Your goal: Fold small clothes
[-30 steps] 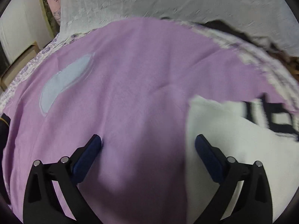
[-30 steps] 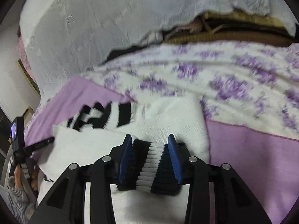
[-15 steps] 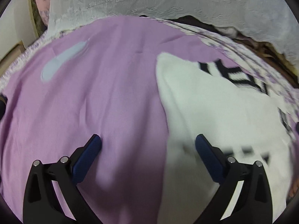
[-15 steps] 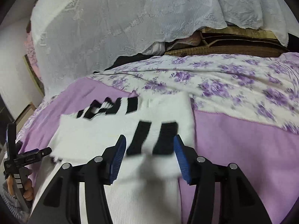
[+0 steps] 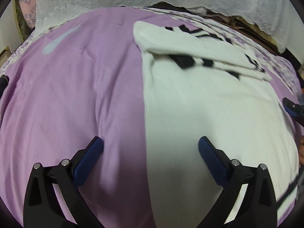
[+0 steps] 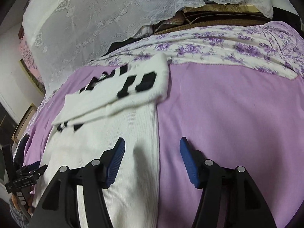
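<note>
Risk: the sleeves (image 6: 121,93) folded across the sweater's top look loosely laid, so dragging the knit over the purple bedsheet (image 6: 228,104) could slide them back open. White sweater (image 5: 218,114) lies flat on the bed, from 12 to 5 o'clock in the left view. Left gripper (image 5: 151,148) spread wide, empty, straddling the sweater's left edge; right gripper (image 6: 152,152) also spread, empty, over the right edge.

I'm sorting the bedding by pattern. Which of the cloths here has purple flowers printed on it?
The floral sheet at the far side of the bed, white with purple blossoms. The purple blanket is plain, and the lace cloth behind is all white.
</note>
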A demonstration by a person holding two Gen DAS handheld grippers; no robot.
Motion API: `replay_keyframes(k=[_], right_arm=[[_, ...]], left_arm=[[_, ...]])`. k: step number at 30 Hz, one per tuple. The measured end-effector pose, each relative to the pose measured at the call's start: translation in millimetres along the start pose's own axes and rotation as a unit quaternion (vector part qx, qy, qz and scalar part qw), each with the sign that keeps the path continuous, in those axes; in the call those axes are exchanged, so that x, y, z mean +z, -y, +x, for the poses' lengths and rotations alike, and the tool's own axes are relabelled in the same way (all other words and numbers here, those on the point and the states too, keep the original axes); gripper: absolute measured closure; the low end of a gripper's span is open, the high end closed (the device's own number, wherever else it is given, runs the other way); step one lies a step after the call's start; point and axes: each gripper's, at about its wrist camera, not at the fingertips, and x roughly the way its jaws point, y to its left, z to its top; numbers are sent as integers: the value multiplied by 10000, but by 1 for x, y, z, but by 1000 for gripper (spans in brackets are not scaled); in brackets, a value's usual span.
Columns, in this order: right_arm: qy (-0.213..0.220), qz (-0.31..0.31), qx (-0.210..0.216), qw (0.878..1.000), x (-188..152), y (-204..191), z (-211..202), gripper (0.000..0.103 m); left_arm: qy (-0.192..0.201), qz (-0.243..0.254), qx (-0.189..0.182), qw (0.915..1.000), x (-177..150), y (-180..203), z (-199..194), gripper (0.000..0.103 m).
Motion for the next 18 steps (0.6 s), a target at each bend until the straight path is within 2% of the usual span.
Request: replay_keyframes(k=[8,10,14,18], right_arm=[[-260,121,350,9990,-33,1,-26,42],[-366,222,663,9969,-45,1,-36,42],[-516,495,1334,9885,-66,6,-54,42],[-690,760,1887,9767,-78,10,-61,42]], left_arm=[[-135,150,-832,9963,-37,2,-24,5],[-167,168,-1217,9923,-43,3,-30,5],[-180,145,-1702,9851,-52,5,-38,5],[-218,-223,-2296,9728,-52,-6,-40,5]])
